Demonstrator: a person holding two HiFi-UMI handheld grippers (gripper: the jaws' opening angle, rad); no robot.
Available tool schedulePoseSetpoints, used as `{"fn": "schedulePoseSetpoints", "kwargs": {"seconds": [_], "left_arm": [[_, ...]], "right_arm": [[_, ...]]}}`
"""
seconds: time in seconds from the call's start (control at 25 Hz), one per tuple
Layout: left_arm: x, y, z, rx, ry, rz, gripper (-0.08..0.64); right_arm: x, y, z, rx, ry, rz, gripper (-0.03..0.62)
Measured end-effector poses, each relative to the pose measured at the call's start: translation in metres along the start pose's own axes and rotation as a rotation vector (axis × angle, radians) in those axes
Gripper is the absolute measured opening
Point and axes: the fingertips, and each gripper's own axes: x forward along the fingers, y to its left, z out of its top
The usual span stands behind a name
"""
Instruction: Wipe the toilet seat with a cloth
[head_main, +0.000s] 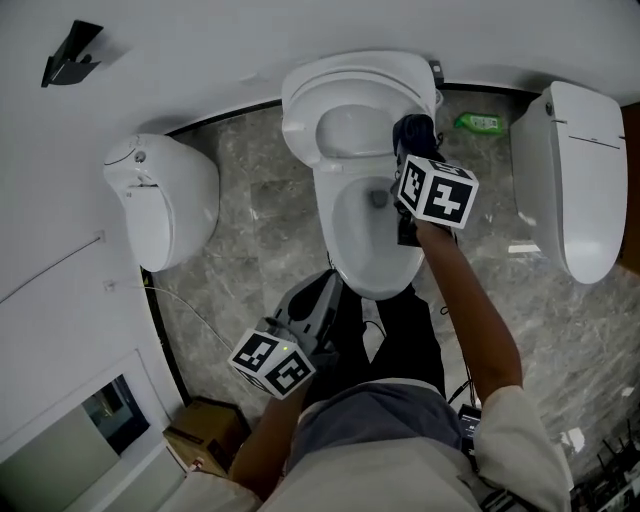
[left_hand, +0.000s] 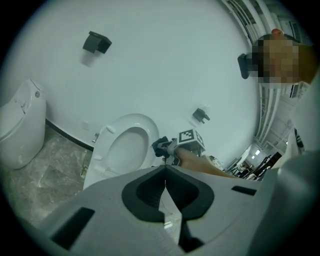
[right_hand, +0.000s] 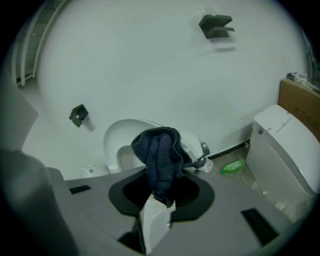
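Note:
A white toilet stands in the middle of the head view, its seat (head_main: 300, 110) raised at the back and the bowl rim (head_main: 335, 250) in front. My right gripper (head_main: 412, 150) is shut on a dark blue cloth (head_main: 414, 130) and hovers over the bowl's right side, close to the raised seat. In the right gripper view the cloth (right_hand: 160, 155) bunches out of the jaws of this gripper (right_hand: 159, 197), with the seat (right_hand: 117, 137) behind it. My left gripper (head_main: 330, 285) hangs low in front of the bowl, shut and empty. Its closed tips (left_hand: 165, 167) point toward the raised seat (left_hand: 102, 145).
Another white toilet (head_main: 165, 200) sits to the left and a third (head_main: 570, 180) to the right. A green bottle (head_main: 480, 123) lies on the marble floor by the wall. A cardboard box (head_main: 205, 435) is at the lower left. A black hook (head_main: 70, 55) is on the wall.

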Motion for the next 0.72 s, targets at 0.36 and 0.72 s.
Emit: {"fn": "schedulePoseSetpoints", "kwargs": {"seconds": [0.36, 0.72], "left_arm": [[-0.011, 0.028, 0.002, 0.002, 0.043, 0.018, 0.009], [-0.031, 0.041, -0.001, -0.02, 0.094, -0.038, 0.009]], "right_arm": [[0.031, -0.021, 0.006, 0.112, 0.012, -0.132, 0.08], [0.038, -0.006, 0.015, 0.181, 0.0, -0.161, 0.08]]}}
